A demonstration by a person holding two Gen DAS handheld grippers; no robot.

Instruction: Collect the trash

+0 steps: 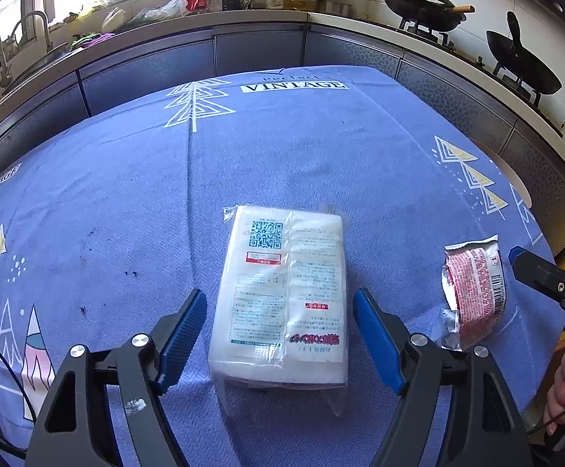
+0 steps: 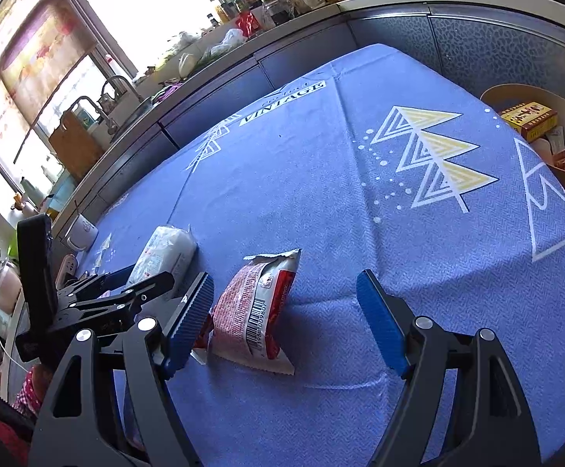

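Note:
A white tissue pack (image 1: 282, 303) with printed text and a QR code lies flat on the blue tablecloth (image 1: 126, 194). My left gripper (image 1: 279, 295) straddles it, open; its blue pads stand close beside the pack's long sides with thin gaps. A torn red-and-white wrapper (image 2: 259, 311) with a barcode lies between the open fingers of my right gripper (image 2: 285, 277). The left pad (image 2: 189, 319) is next to the wrapper and the right pad is well clear. The wrapper (image 1: 473, 292) also shows right of the pack, beside the right gripper's fingertip (image 1: 519, 253).
A round tan bin (image 2: 492, 97) holding a yellow box and other rubbish stands past the table's right edge. Kitchen cabinets, a sink, bottles and woks line the counter behind. A white mug (image 2: 82, 233) sits at the left. A person's hand (image 1: 562, 389) holds the right gripper.

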